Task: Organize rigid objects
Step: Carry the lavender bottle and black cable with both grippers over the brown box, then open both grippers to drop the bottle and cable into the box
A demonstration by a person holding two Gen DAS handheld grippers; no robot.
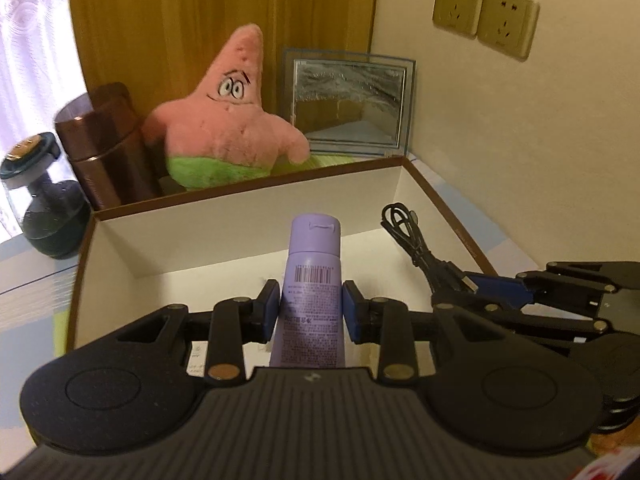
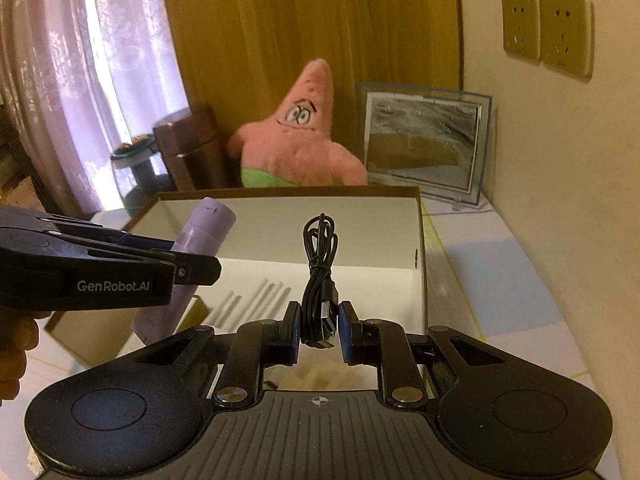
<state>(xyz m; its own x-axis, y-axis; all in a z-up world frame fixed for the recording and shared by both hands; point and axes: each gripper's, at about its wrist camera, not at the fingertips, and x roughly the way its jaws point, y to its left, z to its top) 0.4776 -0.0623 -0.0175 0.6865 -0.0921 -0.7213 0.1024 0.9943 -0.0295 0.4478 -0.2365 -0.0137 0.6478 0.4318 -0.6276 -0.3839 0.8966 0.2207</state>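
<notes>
My left gripper (image 1: 310, 312) is shut on a purple tube (image 1: 310, 280) with a barcode, held cap forward over the open white box (image 1: 248, 216). The tube also shows in the right wrist view (image 2: 200, 236), slanting up out of the left gripper (image 2: 176, 264). My right gripper (image 2: 319, 330) is shut on a bundled black USB cable (image 2: 320, 264), held above the box's (image 2: 288, 204) inside. In the left wrist view the cable (image 1: 412, 240) sticks out of the right gripper (image 1: 460, 286) over the box's right side.
Behind the box stand a pink star plush toy (image 1: 232, 120), a brown cylinder container (image 1: 104, 148), a dark green bottle (image 1: 44, 208) and a glass picture frame (image 1: 348, 100). A wall with two sockets (image 1: 484, 16) is on the right. Curtains hang at the back.
</notes>
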